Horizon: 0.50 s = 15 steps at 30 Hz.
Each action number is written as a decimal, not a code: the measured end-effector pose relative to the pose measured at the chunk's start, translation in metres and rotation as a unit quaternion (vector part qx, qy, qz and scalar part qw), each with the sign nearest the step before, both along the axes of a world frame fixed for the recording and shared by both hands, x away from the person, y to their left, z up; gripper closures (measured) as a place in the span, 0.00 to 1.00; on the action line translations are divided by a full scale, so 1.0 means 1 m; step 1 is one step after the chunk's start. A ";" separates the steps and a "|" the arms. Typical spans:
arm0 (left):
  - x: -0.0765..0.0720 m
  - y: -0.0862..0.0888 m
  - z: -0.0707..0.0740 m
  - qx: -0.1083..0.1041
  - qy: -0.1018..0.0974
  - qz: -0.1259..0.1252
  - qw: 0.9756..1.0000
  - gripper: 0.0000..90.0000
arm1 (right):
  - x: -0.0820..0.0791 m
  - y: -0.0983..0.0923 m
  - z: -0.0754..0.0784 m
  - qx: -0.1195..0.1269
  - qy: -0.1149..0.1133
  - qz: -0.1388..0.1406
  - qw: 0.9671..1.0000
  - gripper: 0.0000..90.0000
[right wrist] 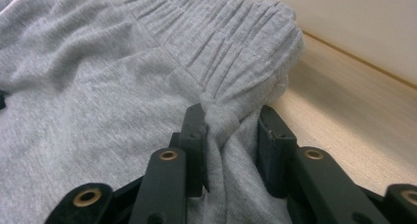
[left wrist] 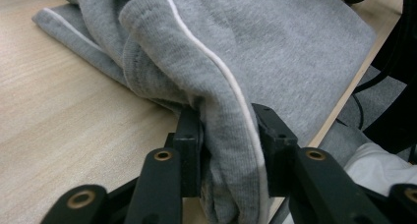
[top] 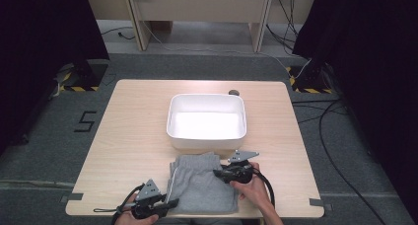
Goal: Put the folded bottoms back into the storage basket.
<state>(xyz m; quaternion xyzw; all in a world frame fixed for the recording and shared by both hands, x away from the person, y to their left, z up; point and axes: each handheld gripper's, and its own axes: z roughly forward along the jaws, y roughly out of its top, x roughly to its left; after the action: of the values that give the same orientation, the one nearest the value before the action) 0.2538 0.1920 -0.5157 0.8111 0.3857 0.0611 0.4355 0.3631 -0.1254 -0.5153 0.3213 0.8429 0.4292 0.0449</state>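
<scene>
I read a "5" (top: 86, 121) marked on the floor at nine o'clock off the counter (top: 128, 136); the grey shorts (top: 202, 183) carry no label I can read. They lie at the counter's six o'clock edge, just below the white tub (top: 206, 120). My left tongs (left wrist: 228, 135) are clenched on the hem with white piping, seen close in the left gripper view. My right tongs (right wrist: 231, 130) grasp the ribbed waistband.
</scene>
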 end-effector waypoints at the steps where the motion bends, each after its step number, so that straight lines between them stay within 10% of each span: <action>1: -0.001 -0.001 0.001 0.003 -0.004 -0.003 1.000 0.76 | -0.001 0.000 0.001 0.005 -0.004 0.002 1.000 0.80; 15: -0.011 -0.001 0.023 -0.007 -0.034 -0.021 0.999 0.78 | -0.012 -0.005 0.026 0.045 -0.032 0.018 0.998 0.83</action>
<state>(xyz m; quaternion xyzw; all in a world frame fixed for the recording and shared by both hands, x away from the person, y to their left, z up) 0.2424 0.1907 -0.4923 0.8135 0.3540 0.0771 0.4550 0.3510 -0.1300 -0.4897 0.2935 0.8267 0.4774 0.0499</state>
